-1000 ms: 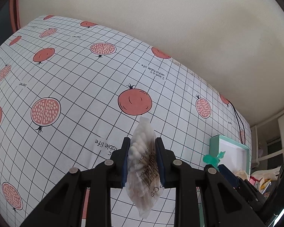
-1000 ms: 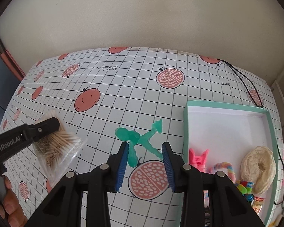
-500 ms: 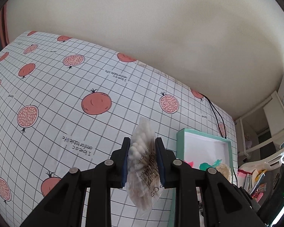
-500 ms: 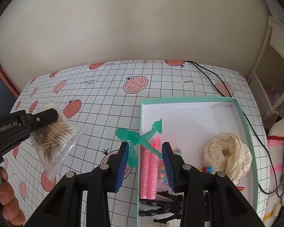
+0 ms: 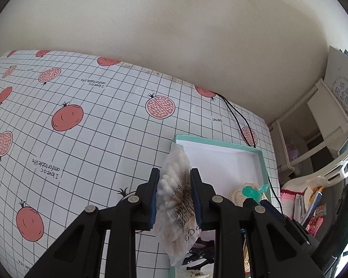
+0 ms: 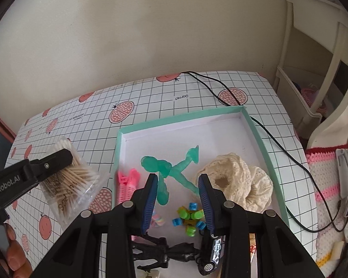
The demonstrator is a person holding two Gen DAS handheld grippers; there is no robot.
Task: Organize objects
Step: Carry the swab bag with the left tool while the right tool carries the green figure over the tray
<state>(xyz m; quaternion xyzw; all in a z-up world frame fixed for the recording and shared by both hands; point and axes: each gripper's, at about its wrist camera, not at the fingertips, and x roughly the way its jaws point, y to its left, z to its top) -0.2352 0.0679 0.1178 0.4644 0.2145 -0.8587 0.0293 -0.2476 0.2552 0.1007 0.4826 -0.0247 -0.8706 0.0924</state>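
The right tongs [image 6: 177, 199] hang over the teal box [image 6: 264, 153], jaws well apart; the green figure [image 6: 174, 169] lies between and just ahead of the tips. Its lower limb sits against the left pad [image 6: 149, 199], but the right pad stands clear of it, so I judge the grip released or close to it, and whether the figure rests on the box floor or hangs from that one pad cannot be told. Its long axis runs slantwise, from near the left pad up and away toward the right.

The left tongs [image 5: 175, 197] are clamped on the swab bag [image 5: 174, 199], which stands on end between the pads, its long axis along the fingers, top poking past the tips and bottom sagging below them. Seen from the right wrist, that bag [image 6: 69, 180] hangs to the left of the right tongs, outside the box's left wall and over the cloth [image 6: 150, 97].

So the relation that matters: the box lies to the right of and beyond the left tongs, its near-left corner just past the bag's tip. The left hand is the one with a load to place, and I judge it must travel right and forward over the rim. The free floor lies toward the far end; the near end is crowded with the pink clip [image 6: 127, 183], the lace ring [image 6: 239, 180], small toys and a black figure [image 6: 164, 252]
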